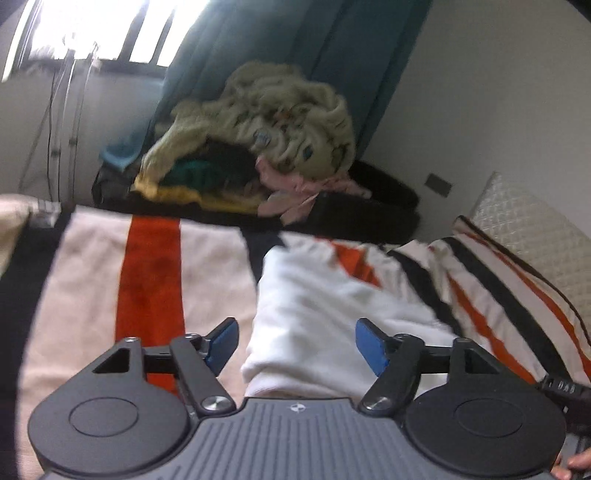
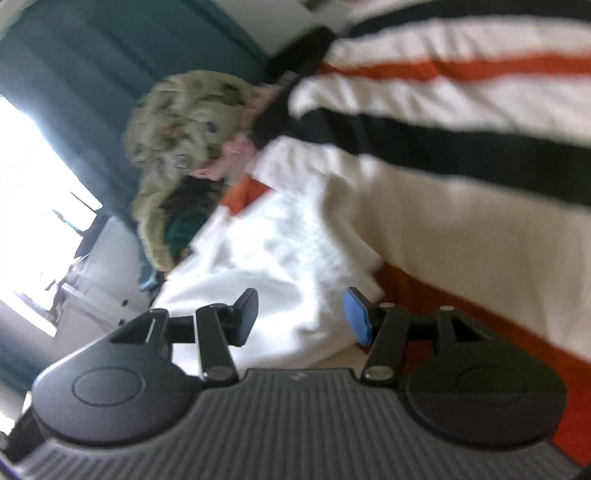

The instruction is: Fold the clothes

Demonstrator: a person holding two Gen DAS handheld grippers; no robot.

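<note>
Bed [image 1: 85,266] fills the lower half of both views, covered by a striped blanket [image 1: 147,258] in cream, orange and black bands. Teal curtain [image 1: 332,55] hangs behind it, with a bright window [image 1: 92,26] to its left in the left wrist view. Heap of mixed laundry [image 1: 266,122] sits beyond the far edge of the bed against the curtain: a pale printed fabric on top, with yellow, green and pink pieces under it; the dark holder beneath is too blurred to identify. Quilted pillow [image 1: 528,221] lies at the right edge of the bed by the wall.

White garment [image 1: 325,314] lies bunched on the blanket, near the middle of the bed, not spread flat. In the right wrist view the same garment [image 2: 280,251] runs from the gripper toward the laundry heap; that view is tilted and motion-blurred.

Left gripper [image 1: 295,345]: jaws wide apart, blue pads clear on both sides, white cloth showing in the gap; no pinch on it visible.

Right gripper [image 2: 301,317]: jaws also spread, white cloth between them; contact with the pads cannot be confirmed.

Fingertips of a hand [image 1: 576,465] show at the lower right corner of the left wrist view.
</note>
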